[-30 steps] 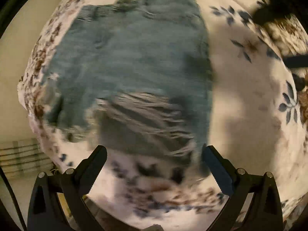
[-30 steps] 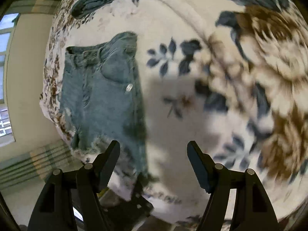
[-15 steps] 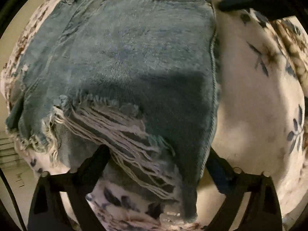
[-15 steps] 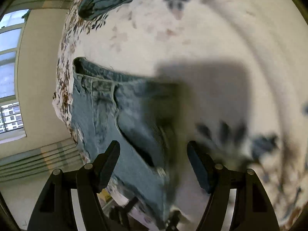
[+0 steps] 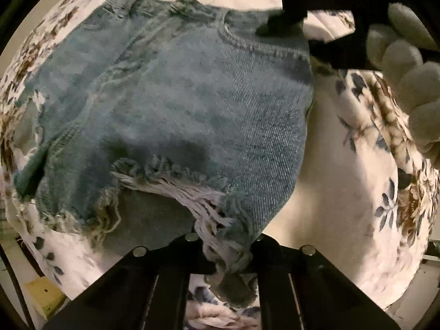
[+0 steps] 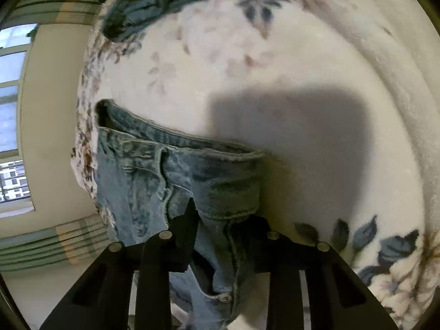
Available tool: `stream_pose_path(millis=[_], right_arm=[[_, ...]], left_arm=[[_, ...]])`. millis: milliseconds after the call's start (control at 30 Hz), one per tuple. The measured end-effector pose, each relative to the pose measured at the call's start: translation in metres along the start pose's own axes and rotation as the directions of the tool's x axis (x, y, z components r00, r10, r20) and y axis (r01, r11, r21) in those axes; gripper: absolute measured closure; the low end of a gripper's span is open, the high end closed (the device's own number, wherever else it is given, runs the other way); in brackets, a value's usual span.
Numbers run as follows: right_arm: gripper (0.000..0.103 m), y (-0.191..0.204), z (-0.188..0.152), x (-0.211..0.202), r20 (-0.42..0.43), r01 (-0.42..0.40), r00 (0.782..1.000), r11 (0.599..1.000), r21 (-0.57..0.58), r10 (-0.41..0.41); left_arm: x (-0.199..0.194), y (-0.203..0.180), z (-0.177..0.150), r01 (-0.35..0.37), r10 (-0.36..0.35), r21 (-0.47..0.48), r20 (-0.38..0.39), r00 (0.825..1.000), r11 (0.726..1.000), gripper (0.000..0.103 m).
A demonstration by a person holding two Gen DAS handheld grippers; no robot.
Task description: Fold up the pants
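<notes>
Blue denim shorts [image 5: 176, 104] with frayed hems lie flat on a floral blanket [image 5: 343, 192]. My left gripper [image 5: 225, 250] is shut on the frayed right leg hem near the bed's front edge. My right gripper [image 6: 225, 225] is shut on the waistband corner of the same shorts [image 6: 154, 192], at the far end. The right gripper also shows in the left wrist view [image 5: 299, 13], held by a gloved hand [image 5: 407, 55].
A pile of other denim clothes [image 6: 143, 2] lies at the far edge of the blanket [image 6: 316, 68]. The bed's left edge drops off beside a wall and striped curtain [image 6: 49, 247]. A window [image 6: 11, 110] is at the left.
Both grippers came down onto the shorts and closed: the left on the frayed hem, the right on the waistband corner. Both were open before.
</notes>
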State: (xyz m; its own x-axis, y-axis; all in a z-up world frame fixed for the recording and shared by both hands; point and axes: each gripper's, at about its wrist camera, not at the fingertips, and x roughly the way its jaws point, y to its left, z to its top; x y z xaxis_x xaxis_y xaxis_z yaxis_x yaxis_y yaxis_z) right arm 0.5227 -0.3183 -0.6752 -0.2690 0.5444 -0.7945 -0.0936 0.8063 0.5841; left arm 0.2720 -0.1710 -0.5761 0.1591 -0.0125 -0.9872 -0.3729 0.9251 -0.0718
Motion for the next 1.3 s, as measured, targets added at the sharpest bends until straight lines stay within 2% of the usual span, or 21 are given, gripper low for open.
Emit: stream_pose_path(millis=[133, 200, 267, 367, 467, 567, 600, 633, 667, 700, 767, 867, 1000, 1167, 1300], right_arm=[[0.066, -0.011, 0.0, 0.009, -0.014, -0.017, 1.0, 0.998, 0.056, 0.018], [0.072, -0.01, -0.004, 0.004, 0.011, -0.019, 1.0, 0.998, 0.06, 0.018], [0.084, -0.006, -0.009, -0.005, 0.037, -0.029, 0.999, 0.998, 0.064, 0.027], [0.09, 0.006, -0.017, -0.022, 0.074, -0.061, 0.996, 0.996, 0.068, 0.056], [0.091, 0.029, -0.024, -0.034, 0.092, -0.044, 0.995, 0.998, 0.047, 0.04], [0.092, 0.056, -0.027, -0.046, 0.106, -0.04, 0.994, 0.999, 0.033, 0.036], [0.092, 0.069, -0.027, -0.048, 0.11, -0.041, 0.993, 0.999, 0.03, 0.038], [0.093, 0.08, -0.026, -0.051, 0.112, -0.042, 0.993, 0.999, 0.028, 0.039], [0.093, 0.096, -0.024, -0.051, 0.113, -0.039, 0.993, 0.999, 0.023, 0.036], [0.093, 0.109, -0.022, -0.05, 0.113, -0.034, 0.993, 0.999, 0.018, 0.032], [0.094, 0.139, -0.015, -0.046, 0.112, -0.026, 0.993, 1.0, 0.004, 0.026], [0.094, 0.185, -0.001, -0.029, 0.104, -0.011, 0.995, 1.0, -0.011, 0.012], [0.094, 0.244, 0.024, 0.017, 0.08, 0.02, 0.997, 0.999, -0.033, -0.017], [0.094, 0.3, 0.055, 0.086, 0.043, 0.081, 0.996, 0.995, -0.053, -0.079], [0.094, 0.322, 0.077, 0.134, 0.01, 0.159, 0.987, 0.985, -0.073, -0.159]], left_arm=[[-0.016, 0.006, -0.004, -0.008, 0.008, -0.001, 0.025, 1.0, 1.0, 0.099], [-0.026, 0.017, 0.001, -0.003, 0.004, -0.004, 0.032, 0.999, 1.0, 0.099], [-0.036, 0.03, 0.004, -0.003, 0.003, -0.006, 0.044, 0.999, 1.0, 0.099], [-0.057, 0.045, 0.016, 0.008, -0.007, -0.015, 0.062, 0.998, 1.0, 0.099], [-0.08, 0.07, 0.024, 0.034, -0.031, -0.033, 0.074, 0.997, 0.999, 0.099], [-0.095, 0.08, 0.03, 0.047, -0.042, -0.049, 0.092, 0.995, 0.998, 0.099], [-0.1, 0.066, 0.023, 0.048, -0.042, -0.057, 0.099, 0.994, 0.997, 0.099], [-0.103, 0.07, 0.029, 0.055, -0.048, -0.066, 0.104, 0.993, 0.996, 0.099], [-0.114, 0.067, 0.021, 0.061, -0.052, -0.077, 0.11, 0.993, 0.995, 0.099], [-0.123, 0.084, 0.028, 0.072, -0.061, -0.093, 0.117, 0.991, 0.993, 0.099], [-0.133, 0.092, 0.031, 0.081, -0.067, -0.109, 0.127, 0.99, 0.991, 0.099], [-0.142, 0.135, 0.051, 0.09, -0.07, -0.145, 0.136, 0.988, 0.985, 0.099], [-0.135, 0.197, 0.081, 0.086, -0.06, -0.215, 0.124, 0.99, 0.973, 0.099], [-0.104, 0.263, 0.108, 0.064, -0.036, -0.294, 0.098, 0.995, 0.954, 0.099], [-0.073, 0.302, 0.123, 0.066, -0.046, -0.337, 0.066, 0.997, 0.939, 0.099]])
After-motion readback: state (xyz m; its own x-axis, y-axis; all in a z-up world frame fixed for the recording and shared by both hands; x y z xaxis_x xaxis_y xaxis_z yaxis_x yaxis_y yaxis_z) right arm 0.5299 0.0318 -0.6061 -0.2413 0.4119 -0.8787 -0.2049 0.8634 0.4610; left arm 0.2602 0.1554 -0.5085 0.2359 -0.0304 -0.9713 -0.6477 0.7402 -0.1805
